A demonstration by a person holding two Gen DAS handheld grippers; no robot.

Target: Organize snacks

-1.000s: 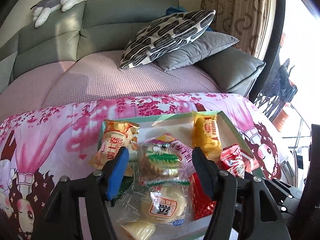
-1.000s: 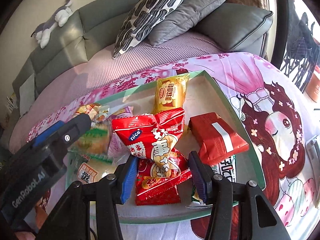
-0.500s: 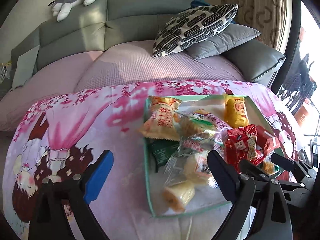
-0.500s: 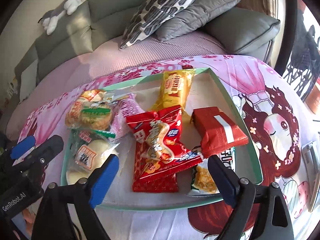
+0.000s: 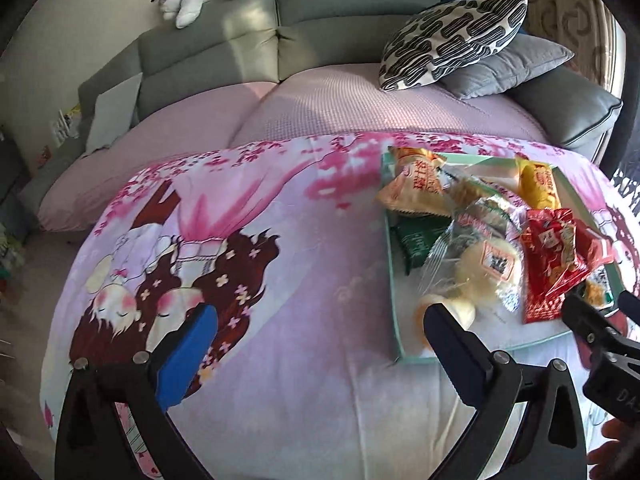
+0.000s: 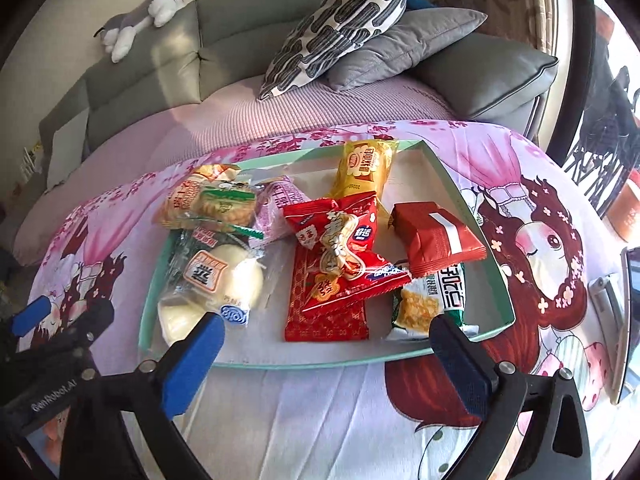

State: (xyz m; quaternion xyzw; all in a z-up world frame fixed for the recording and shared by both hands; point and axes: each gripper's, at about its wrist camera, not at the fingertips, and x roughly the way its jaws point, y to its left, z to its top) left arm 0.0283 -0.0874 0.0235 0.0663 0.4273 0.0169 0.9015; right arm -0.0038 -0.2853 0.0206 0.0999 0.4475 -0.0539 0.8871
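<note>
The left gripper [image 5: 316, 344], jaws opening with nothing between them, is being held over the pink printed cloth [image 5: 304, 280], while the right gripper [image 6: 328, 352], jaws also opening and empty, is being held just before the green tray [image 6: 472, 196] heaped with wrapped snacks [image 6: 340, 240].

The left gripper [image 5: 320, 354] and the right gripper [image 6: 326, 358] are being held angled downward, jaws opening wide, nothing between them.

Mixed wrapped snacks [image 6: 344, 248], heaped in shallow green tray [image 6: 472, 216]
</note>
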